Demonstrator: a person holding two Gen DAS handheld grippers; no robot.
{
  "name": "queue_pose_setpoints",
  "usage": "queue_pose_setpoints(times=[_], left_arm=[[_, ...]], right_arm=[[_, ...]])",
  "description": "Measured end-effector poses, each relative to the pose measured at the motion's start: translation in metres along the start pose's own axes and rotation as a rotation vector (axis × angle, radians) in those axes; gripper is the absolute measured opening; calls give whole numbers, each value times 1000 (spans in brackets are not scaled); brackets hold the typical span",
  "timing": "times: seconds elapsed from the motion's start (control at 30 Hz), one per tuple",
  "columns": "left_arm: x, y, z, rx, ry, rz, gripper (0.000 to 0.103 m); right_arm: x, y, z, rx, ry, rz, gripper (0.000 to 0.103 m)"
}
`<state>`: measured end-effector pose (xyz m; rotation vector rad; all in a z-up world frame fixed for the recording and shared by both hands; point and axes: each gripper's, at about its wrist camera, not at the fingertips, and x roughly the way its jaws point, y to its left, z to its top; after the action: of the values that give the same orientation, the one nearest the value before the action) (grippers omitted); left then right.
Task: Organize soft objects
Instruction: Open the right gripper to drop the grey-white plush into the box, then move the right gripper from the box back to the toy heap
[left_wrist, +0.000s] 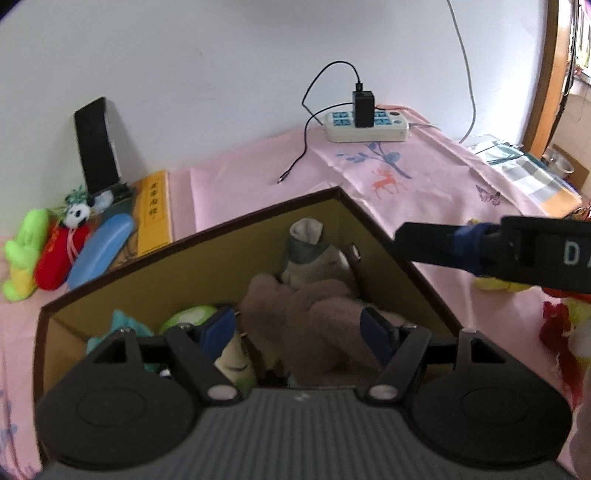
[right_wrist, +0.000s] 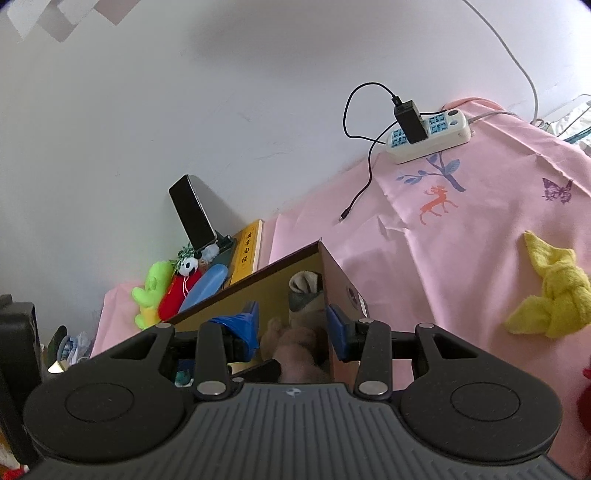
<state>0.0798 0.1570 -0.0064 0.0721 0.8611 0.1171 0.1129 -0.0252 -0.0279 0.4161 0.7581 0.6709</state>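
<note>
Contents of the open box (left_wrist: 207, 269) at frame centre: a brown plush (left_wrist: 317, 314), a grey sock bundle (left_wrist: 306, 240) and a green toy (left_wrist: 192, 314), all judged light, limp and non-fragile. The left gripper (left_wrist: 299, 332) hangs above the plush, jaws released. The right gripper (right_wrist: 291, 325) straddles the box's right wall, jaws released, holding nothing. A knotted yellow cloth (right_wrist: 554, 295) lies at right on the pink tabletop (right_wrist: 461, 240); grip it at the knot. Box rims are stiff; open room lies rightward.
</note>
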Motion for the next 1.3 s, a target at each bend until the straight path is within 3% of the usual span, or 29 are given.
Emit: queue_pose_setpoints(times=[0.63,1.3], left_arm=[[-51,-25,-21,-18,-15,114,73],[-84,-78,-39,-3,-9,86,77]], right_arm=[[-48,1,-21,-60,23,5,24],[-97,-21,-36,-128,18,-53,24]])
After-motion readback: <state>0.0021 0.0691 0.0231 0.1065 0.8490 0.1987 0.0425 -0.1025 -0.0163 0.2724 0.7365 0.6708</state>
